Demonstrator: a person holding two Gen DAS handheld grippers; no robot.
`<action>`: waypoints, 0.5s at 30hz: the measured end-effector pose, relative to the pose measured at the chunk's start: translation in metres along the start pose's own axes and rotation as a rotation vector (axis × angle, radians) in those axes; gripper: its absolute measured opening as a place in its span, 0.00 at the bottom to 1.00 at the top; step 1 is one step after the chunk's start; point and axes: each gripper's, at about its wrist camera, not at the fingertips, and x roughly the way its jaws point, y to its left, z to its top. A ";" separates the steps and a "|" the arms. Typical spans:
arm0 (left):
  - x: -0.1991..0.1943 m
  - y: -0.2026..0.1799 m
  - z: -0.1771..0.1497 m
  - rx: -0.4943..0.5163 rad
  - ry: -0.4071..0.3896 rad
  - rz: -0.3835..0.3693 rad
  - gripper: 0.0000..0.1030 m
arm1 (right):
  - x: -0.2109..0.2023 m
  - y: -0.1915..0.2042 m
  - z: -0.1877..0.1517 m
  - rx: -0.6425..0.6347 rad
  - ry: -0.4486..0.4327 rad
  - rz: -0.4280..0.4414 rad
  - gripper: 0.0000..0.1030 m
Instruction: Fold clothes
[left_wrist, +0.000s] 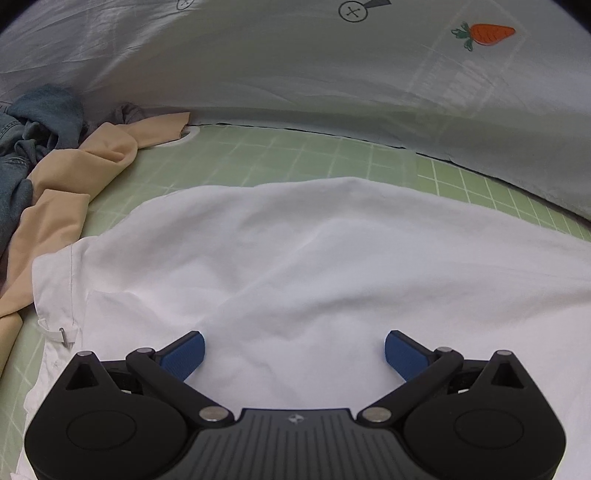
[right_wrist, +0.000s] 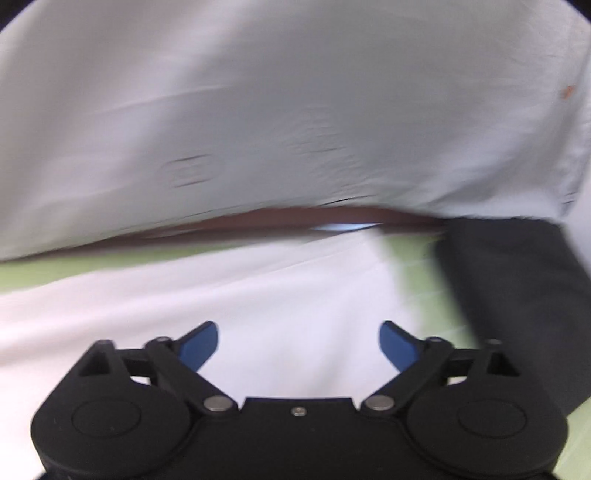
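Left wrist view: the left tongs (left_wrist: 294, 350) stand wide apart and empty over the white shirt (left_wrist: 314, 258), which lies spread on the green gridded bench (left_wrist: 295, 155). A tan garment (left_wrist: 74, 173) and denim (left_wrist: 22, 147) are heaped at ten o'clock.

Right wrist view, blurred: the right tongs (right_wrist: 298, 341) gape empty above the white shirt (right_wrist: 184, 295); a dark cloth (right_wrist: 517, 295) lies at three o'clock.

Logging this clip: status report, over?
Both grippers, left and right, jaws open, empty. White shirt flat on green mat. Tan garment bunched alongside, not blocking.
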 end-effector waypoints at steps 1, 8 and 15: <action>0.000 -0.001 -0.001 0.009 0.000 0.000 1.00 | -0.011 0.011 -0.008 -0.010 0.001 0.039 0.95; -0.014 0.005 -0.003 -0.002 -0.021 0.010 1.00 | -0.058 0.038 -0.065 -0.026 0.099 0.078 0.95; -0.084 0.006 -0.028 -0.067 -0.114 -0.054 1.00 | -0.102 0.017 -0.100 0.130 0.222 0.088 0.96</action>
